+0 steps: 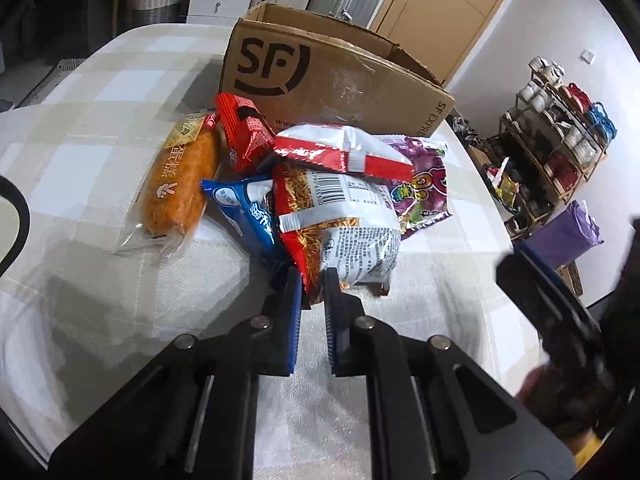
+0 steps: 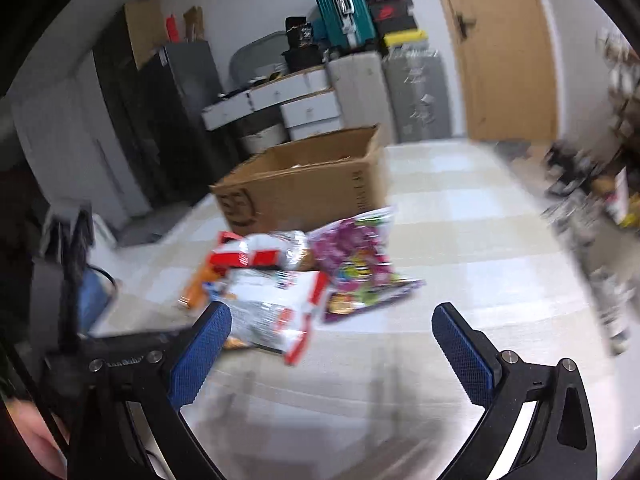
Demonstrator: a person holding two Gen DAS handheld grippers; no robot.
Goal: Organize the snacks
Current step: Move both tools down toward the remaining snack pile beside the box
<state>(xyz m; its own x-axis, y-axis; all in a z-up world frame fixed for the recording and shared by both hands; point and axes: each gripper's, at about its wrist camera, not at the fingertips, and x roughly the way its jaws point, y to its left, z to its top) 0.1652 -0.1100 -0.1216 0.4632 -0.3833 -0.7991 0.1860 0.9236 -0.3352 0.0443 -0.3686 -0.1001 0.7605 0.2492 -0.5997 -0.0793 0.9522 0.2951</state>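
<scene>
A pile of snack packs lies on the checked tablecloth [image 1: 100, 128] in front of an open cardboard box [image 1: 320, 80]. My left gripper [image 1: 312, 280] is shut on the near corner of a red and white noodle snack bag [image 1: 340, 224]. Around it lie an orange cake pack [image 1: 180, 180], a red pack [image 1: 244, 132], a blue pack [image 1: 244, 212], another red and white bag [image 1: 344, 148] and a purple pack [image 1: 424, 184]. In the blurred right wrist view, my right gripper [image 2: 330, 316] stands open above the table, just short of the noodle snack bag [image 2: 276, 308] and the purple pack [image 2: 360, 264].
The box [image 2: 304, 184] stands behind the pile, its top open. Beyond the table are white drawers [image 2: 308, 108], suitcases [image 2: 340, 8] and a wooden door [image 2: 504, 48]. A shelf rack [image 1: 560, 132] with cups and a purple bag [image 1: 568, 236] are to the right.
</scene>
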